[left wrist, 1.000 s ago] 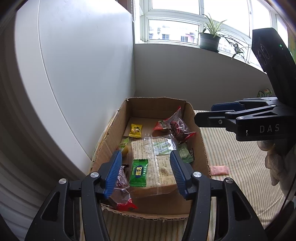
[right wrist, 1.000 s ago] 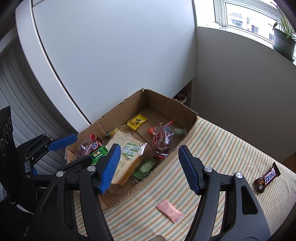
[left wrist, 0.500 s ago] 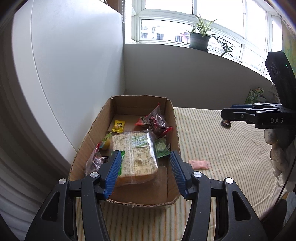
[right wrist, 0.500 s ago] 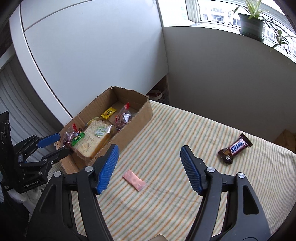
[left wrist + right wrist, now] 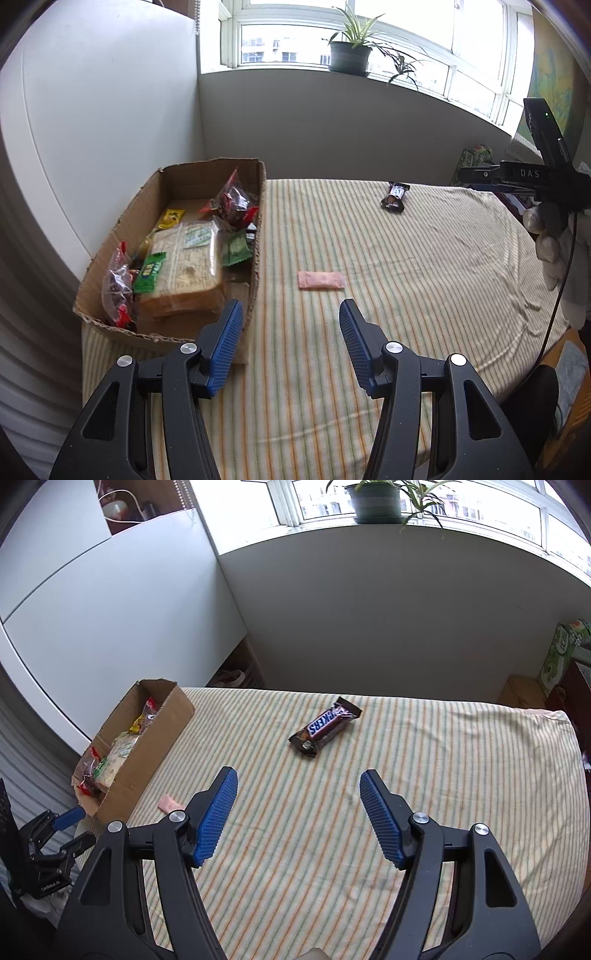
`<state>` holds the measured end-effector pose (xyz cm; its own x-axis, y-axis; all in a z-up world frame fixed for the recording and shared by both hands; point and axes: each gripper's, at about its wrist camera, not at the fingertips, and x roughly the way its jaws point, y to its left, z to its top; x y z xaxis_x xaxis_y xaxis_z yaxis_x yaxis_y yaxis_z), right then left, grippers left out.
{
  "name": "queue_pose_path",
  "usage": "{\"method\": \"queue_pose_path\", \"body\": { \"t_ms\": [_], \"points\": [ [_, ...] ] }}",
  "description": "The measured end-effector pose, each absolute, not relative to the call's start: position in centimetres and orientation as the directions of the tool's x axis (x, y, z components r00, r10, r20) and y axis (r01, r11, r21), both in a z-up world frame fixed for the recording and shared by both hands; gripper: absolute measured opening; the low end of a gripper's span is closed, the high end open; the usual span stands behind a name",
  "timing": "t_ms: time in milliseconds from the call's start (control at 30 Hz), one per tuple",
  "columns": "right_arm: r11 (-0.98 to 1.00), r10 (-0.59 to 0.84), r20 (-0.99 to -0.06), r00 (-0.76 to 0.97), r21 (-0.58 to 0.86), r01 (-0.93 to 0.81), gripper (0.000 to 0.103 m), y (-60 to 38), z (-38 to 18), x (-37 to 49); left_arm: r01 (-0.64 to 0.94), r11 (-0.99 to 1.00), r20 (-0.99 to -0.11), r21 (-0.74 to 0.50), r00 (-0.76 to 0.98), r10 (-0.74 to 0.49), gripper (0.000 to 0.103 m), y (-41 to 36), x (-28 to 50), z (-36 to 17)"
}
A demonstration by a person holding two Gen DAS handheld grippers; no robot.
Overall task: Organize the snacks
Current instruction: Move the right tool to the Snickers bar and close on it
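The cardboard box [image 5: 173,258] sits ahead-left of the left hand-held gripper [image 5: 290,341], holding a wrapped bread loaf [image 5: 188,269], red-trimmed bags and small sachets. Both hand-held grippers gape empty. Since a second ago both have swung away from the box: the right hand-held gripper [image 5: 299,812] now faces the Snickers bar [image 5: 325,725], the left the pink sachet [image 5: 320,279] on the striped desk [image 5: 424,277].

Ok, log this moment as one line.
left gripper: open, empty | right gripper: open, empty | Snickers bar, pink packet: on striped cloth | cardboard box: snacks inside

"SNICKERS" on chocolate bar [image 5: 325,726]; "DAS" on right gripper [image 5: 480,173].
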<state>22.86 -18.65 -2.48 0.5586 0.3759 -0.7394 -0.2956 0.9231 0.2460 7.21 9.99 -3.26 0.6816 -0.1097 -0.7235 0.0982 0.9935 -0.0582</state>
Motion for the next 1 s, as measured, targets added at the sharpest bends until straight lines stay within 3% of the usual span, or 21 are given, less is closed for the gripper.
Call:
{"method": "queue_pose_path", "body": {
  "t_ms": [167,300,533,700,833,1000],
  "points": [
    [0.920,0.389,-0.753,0.531,0.284,-0.271,0.071,-19.4,-3.1,24.5,0.117,0.991,-0.736,-0.066,0.665,-0.128,0.054,8.5,6.4,-3.9],
    [0.930,0.354,-0.791,0.500,0.241,-0.277,0.046,-17.7,-3.8,27.1,0.117,0.990,-0.743,-0.081,0.654,-0.138,0.054,8.4,6.3,-4.1],
    [0.942,0.280,-0.853,0.441,0.157,-0.296,0.043,-13.8,-6.7,34.1,0.101,0.991,-0.732,-0.084,0.669,-0.130,0.054,9.2,5.8,-3.3],
    [0.947,0.175,-0.893,0.415,0.038,-0.319,0.035,-10.9,-9.8,37.9,0.079,0.993,-0.732,-0.086,0.671,-0.116,0.054,10.0,5.9,-3.2],
    [0.940,0.089,-0.915,0.392,-0.053,-0.337,0.031,-10.3,-11.4,38.7,0.073,0.993,-0.736,-0.095,0.666,-0.120,0.054,10.3,6.1,-3.5],
    [0.937,0.088,-0.927,0.365,-0.047,-0.345,0.031,-11.5,-10.9,37.1,0.080,0.991,-0.744,-0.104,0.656,-0.130,0.054,10.1,6.3,-4.0]
  ]
}}
